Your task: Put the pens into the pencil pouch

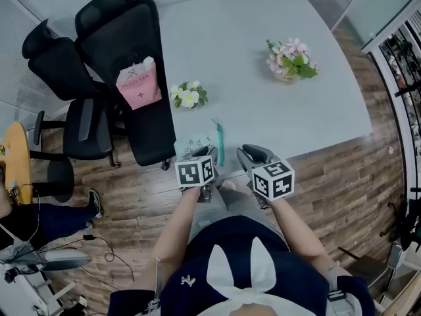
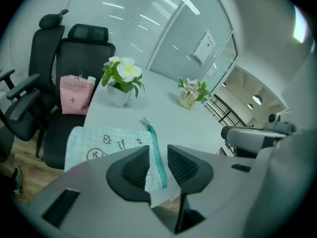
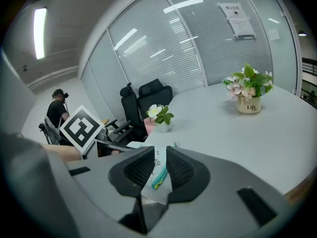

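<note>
Checked pencil pouch (image 2: 99, 143) lies flat at the tabletop (image 1: 263, 97) near edge, teal zipper (image 2: 153, 143) along its right side. Left tongs (image 2: 157, 155) and right tongs (image 3: 160, 157) both agape, empty, just above it. No pens visible. Advice: spread the zipper mouth wide before loading.

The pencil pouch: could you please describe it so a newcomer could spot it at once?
Start at the pale table and go to its near corner beside the black office chairs. The pencil pouch lies flat there; unlike the white-flower pot nearby, it is mint-checked cloth with doodles and a teal zipper.
</note>
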`<move>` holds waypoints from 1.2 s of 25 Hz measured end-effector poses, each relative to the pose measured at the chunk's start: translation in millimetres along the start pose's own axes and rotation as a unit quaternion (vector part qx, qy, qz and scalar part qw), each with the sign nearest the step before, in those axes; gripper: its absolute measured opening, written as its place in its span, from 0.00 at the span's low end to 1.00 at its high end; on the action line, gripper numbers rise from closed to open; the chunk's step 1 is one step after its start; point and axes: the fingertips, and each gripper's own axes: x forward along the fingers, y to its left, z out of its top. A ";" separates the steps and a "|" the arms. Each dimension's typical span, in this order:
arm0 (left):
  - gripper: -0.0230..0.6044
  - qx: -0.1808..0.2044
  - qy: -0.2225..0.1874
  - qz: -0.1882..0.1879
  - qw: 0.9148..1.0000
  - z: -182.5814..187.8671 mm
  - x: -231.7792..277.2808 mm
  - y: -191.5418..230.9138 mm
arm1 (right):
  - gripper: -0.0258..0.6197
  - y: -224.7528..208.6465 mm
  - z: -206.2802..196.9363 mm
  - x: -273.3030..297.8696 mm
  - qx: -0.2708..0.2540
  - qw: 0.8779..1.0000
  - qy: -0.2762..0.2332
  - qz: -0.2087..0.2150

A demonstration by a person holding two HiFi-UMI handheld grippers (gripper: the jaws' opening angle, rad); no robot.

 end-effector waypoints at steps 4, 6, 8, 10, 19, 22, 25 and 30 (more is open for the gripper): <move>0.17 0.016 -0.043 0.010 0.999 16.1 -26.6 -1.9 | 0.12 8.0 4.6 -3.9 -0.014 1.000 -0.015 0.001; 0.12 0.032 -0.063 0.010 0.997 25.7 -39.6 -8.0 | 0.07 11.4 10.0 -6.4 -0.028 0.999 -0.021 -0.002; 0.11 0.054 -0.081 0.007 0.995 33.8 -50.1 -16.1 | 0.05 16.4 14.8 -8.0 -0.049 0.999 -0.024 -0.005; 0.09 0.077 -0.096 0.008 0.992 38.8 -59.4 -24.0 | 0.05 24.6 18.3 -10.1 -0.064 0.998 -0.028 0.000; 0.07 0.135 -0.114 0.038 0.983 44.6 -80.3 -46.3 | 0.04 57.4 28.3 -18.8 -0.105 0.993 -0.043 0.027; 0.07 0.139 -0.118 0.037 0.983 43.5 -85.2 -50.6 | 0.04 61.7 29.9 -22.1 -0.111 0.992 -0.049 0.027; 0.07 0.141 -0.122 0.037 0.982 42.9 -88.6 -52.2 | 0.04 63.1 32.1 -24.5 -0.116 0.992 -0.053 0.024; 0.07 0.143 -0.123 0.035 0.981 42.7 -91.4 -53.9 | 0.04 61.7 35.7 -26.2 -0.119 0.991 -0.057 0.015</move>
